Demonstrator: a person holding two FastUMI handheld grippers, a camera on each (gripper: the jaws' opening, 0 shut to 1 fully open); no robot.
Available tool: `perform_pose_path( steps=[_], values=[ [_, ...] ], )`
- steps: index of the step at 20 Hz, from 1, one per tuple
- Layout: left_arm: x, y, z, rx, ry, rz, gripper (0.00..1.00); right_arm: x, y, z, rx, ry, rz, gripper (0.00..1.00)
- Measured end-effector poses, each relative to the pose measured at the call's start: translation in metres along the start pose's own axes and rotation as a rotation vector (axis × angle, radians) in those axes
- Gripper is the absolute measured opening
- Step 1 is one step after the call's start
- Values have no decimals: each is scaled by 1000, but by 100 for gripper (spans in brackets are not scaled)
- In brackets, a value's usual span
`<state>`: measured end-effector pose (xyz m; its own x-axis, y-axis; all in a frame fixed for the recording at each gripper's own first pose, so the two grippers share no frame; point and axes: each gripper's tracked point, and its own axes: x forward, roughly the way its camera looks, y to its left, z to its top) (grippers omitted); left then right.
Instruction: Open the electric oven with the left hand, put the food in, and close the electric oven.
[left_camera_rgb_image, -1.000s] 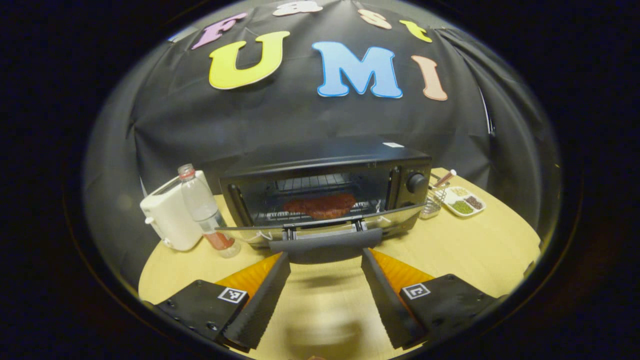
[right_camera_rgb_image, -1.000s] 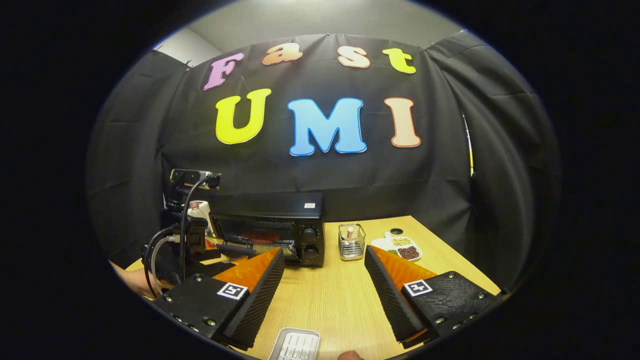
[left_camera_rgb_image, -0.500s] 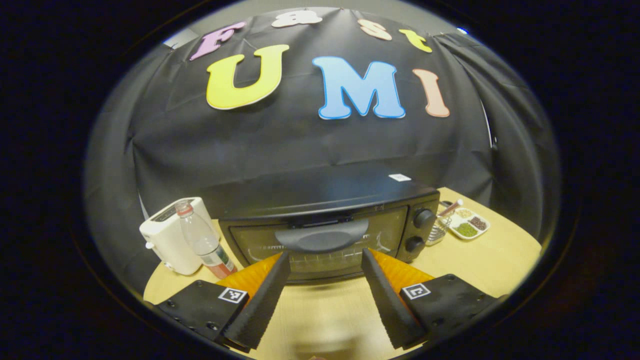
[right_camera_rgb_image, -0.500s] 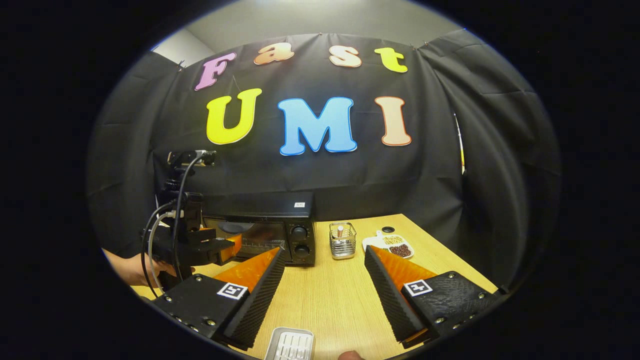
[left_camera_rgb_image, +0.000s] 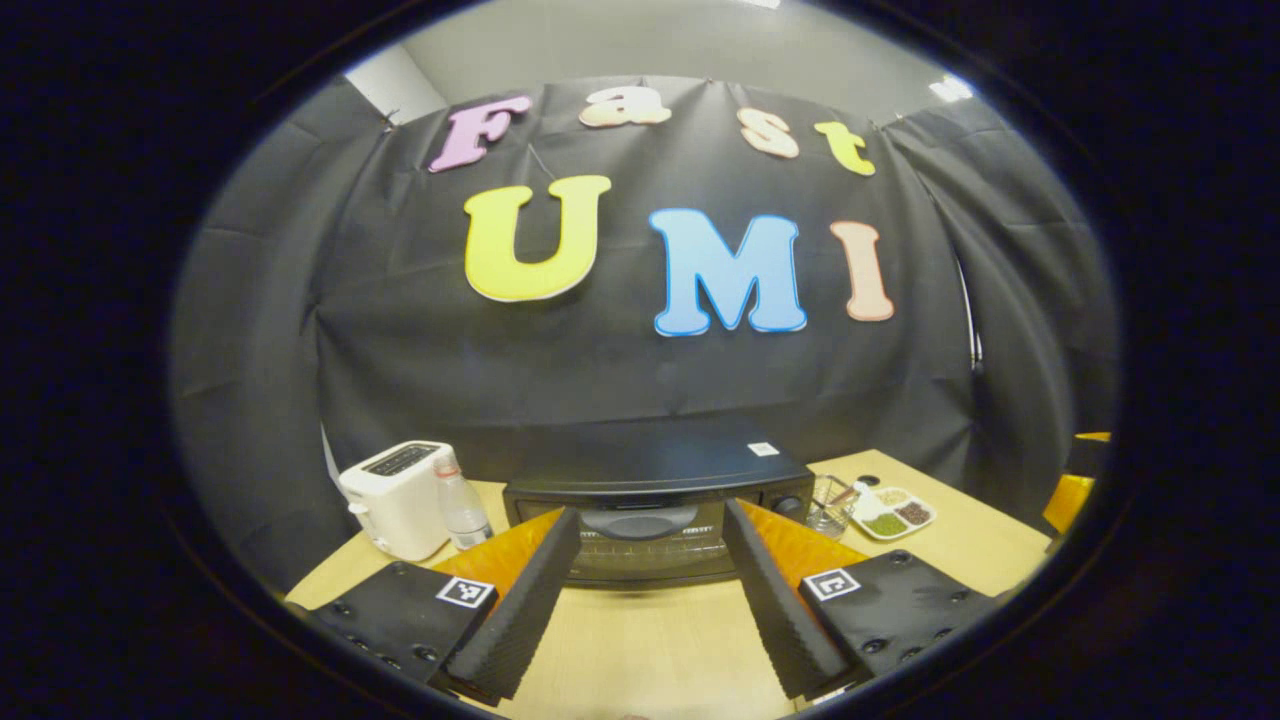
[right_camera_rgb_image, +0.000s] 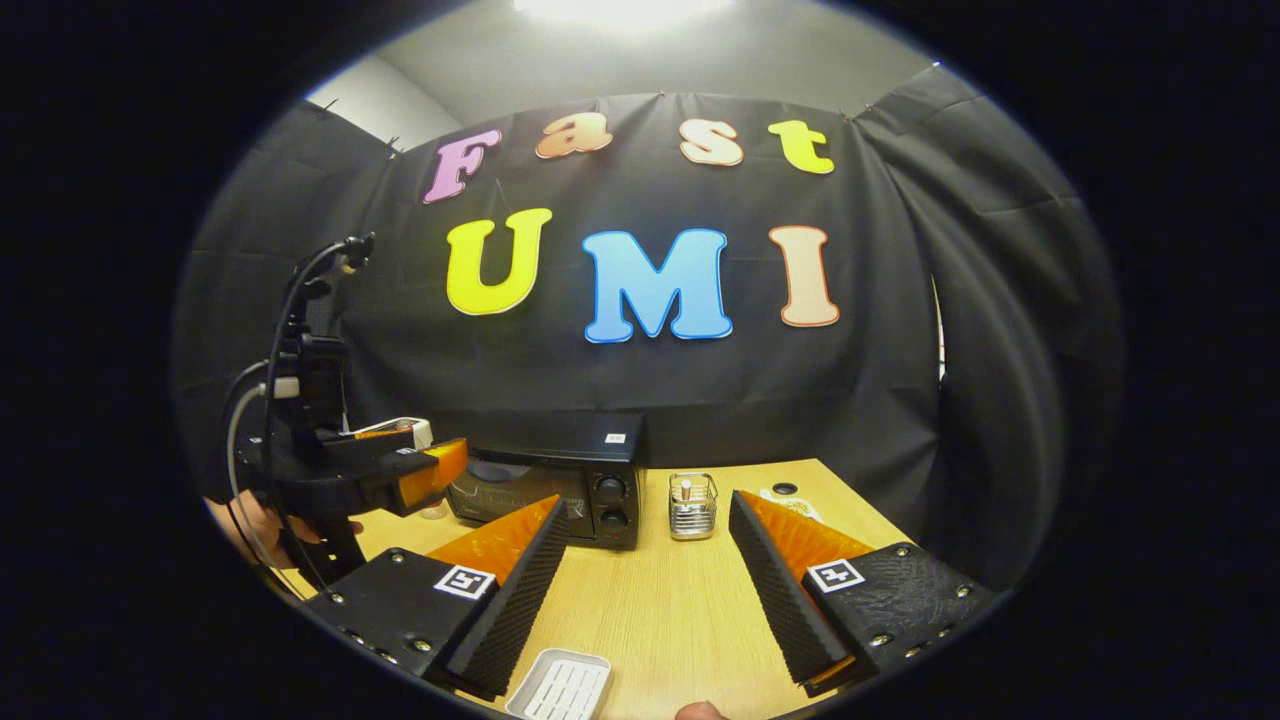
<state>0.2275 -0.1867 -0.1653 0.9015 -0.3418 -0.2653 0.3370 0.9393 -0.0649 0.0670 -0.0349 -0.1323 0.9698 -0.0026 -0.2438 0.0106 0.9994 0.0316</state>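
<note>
I see the wooden table across the bottom of both views. The electric oven sits at lower centre of the left gripper view, door shut, front facing my camera, long axis running left-right; what's inside, I can't tell through the dark glass. In the right gripper view the oven is left of centre, knobs on its right end.

White toaster is at lower left, a clear bottle just beside it, between toaster and oven.

Right of the oven: a wire basket holding a small upright item, then a white divided dish with green and dark-red fillings in separate compartments. A white ridged tray is at the bottom edge, contents none visible.

Left gripper: jaws apart, nothing between them, level, pointing at the oven door, clear of it. In the right gripper view it hangs at left, with a hand under it.

Right gripper: jaws apart, empty, above the table.
</note>
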Motion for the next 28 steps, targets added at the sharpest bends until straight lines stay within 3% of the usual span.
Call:
perform_pose_path(
  steps=[5, 7, 8, 14, 18, 28],
  values=[
    [-79, -5, 25, -8, -57, 57, 100, -34, -16, 11, -21, -38, 43, 98],
    [-111, -11, 27, 4, -79, 78, 91, -48, -22, 14, -43, -58, 54, 98],
    [-127, -11, 27, 3, -84, 94, 100, -55, -29, 21, -50, -63, 60, 98],
    [-199, 0, 43, 12, -127, 136, 100, -86, -44, 32, -52, -106, 45, 98],
    [-225, 15, 54, 57, -159, 148, 100, -97, -43, 30, -36, -109, 32, 98],
    [-245, 40, 59, 27, -197, 126, 100, -111, -14, 41, -14, -138, 12, 98]
  ],
)
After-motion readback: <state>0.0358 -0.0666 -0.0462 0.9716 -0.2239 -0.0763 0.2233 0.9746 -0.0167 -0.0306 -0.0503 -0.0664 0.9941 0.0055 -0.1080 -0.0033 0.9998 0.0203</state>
